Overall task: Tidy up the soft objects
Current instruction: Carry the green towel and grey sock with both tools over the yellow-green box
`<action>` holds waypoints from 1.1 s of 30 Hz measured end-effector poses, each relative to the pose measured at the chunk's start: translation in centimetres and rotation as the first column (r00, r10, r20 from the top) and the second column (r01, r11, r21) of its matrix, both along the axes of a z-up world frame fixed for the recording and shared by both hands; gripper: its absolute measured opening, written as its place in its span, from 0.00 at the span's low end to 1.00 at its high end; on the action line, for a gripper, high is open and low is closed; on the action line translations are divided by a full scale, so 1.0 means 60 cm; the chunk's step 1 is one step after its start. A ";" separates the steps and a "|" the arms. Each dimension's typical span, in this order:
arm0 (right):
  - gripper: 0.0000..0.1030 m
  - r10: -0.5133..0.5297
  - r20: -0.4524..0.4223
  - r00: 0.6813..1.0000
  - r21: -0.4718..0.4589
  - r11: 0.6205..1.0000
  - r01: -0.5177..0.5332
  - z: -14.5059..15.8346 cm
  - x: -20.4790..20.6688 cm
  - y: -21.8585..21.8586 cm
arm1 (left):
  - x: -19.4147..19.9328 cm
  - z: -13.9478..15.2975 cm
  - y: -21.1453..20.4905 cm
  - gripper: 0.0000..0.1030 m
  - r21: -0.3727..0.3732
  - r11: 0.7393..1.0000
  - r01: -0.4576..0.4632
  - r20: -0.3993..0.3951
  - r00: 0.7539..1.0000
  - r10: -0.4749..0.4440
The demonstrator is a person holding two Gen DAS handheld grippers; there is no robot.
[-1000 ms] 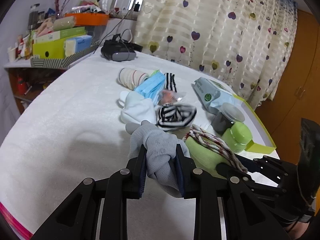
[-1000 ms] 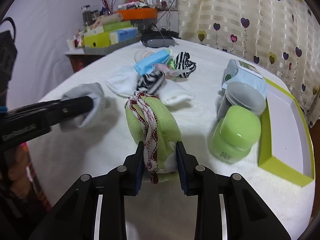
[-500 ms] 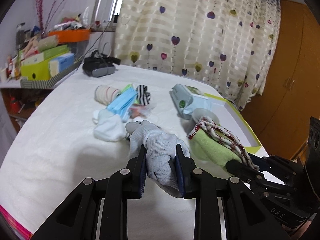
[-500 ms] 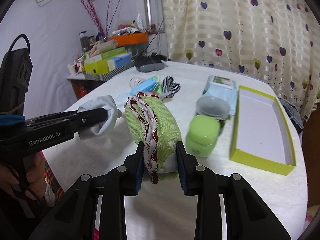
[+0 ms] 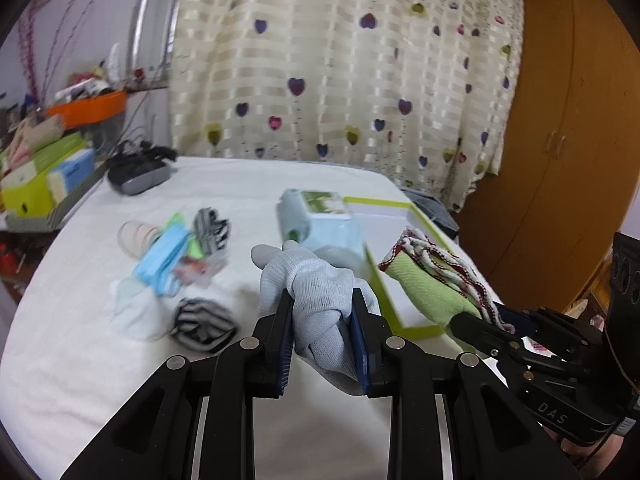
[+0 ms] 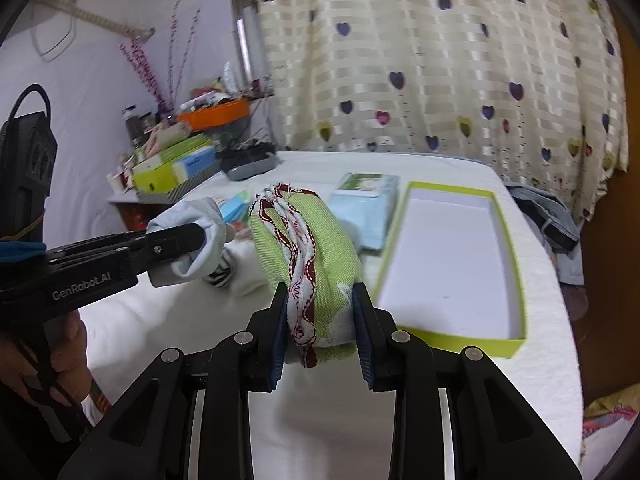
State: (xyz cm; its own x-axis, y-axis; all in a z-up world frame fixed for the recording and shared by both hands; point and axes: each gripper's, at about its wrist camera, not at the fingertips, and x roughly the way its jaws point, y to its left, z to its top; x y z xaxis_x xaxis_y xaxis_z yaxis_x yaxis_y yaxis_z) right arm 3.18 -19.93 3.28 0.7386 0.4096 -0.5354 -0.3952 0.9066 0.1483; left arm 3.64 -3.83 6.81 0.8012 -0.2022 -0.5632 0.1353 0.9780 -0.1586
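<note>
My left gripper (image 5: 322, 332) is shut on a grey sock bundle (image 5: 312, 280), held above the white table; it also shows in the right wrist view (image 6: 188, 236). My right gripper (image 6: 320, 316) is shut on a green cloth roll with red-and-white trim (image 6: 308, 240), also seen in the left wrist view (image 5: 432, 280). A yellow-green open box with a white inside (image 6: 448, 260) lies just ahead and right of the right gripper. A pile of socks and masks (image 5: 176, 256) lies on the table to the left.
A pale blue wipes pack (image 5: 320, 220) lies beside the box's far left side. A striped sock (image 5: 202, 322) and a white sock (image 5: 132, 312) lie at near left. A dark device (image 5: 138, 170) and a cluttered shelf (image 5: 44, 168) stand far left. A curtain (image 5: 340, 60) hangs behind.
Both grippers have risen and swung right with their loads. The box has come fully into view ahead of the right gripper, and the green jar has dropped out of sight.
</note>
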 end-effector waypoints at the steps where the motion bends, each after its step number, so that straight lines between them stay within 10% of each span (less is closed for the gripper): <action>1: 0.30 -0.009 0.000 1.000 0.002 1.000 0.009 0.001 0.003 -0.008 | 0.005 0.002 -0.009 0.23 0.002 1.000 0.009 0.001 1.000 -0.009; 33: 0.31 -0.146 -0.177 0.973 0.008 0.989 0.150 -0.088 0.178 -0.152 | 0.191 -0.071 -0.208 0.23 0.044 0.976 0.212 -0.156 0.967 -0.202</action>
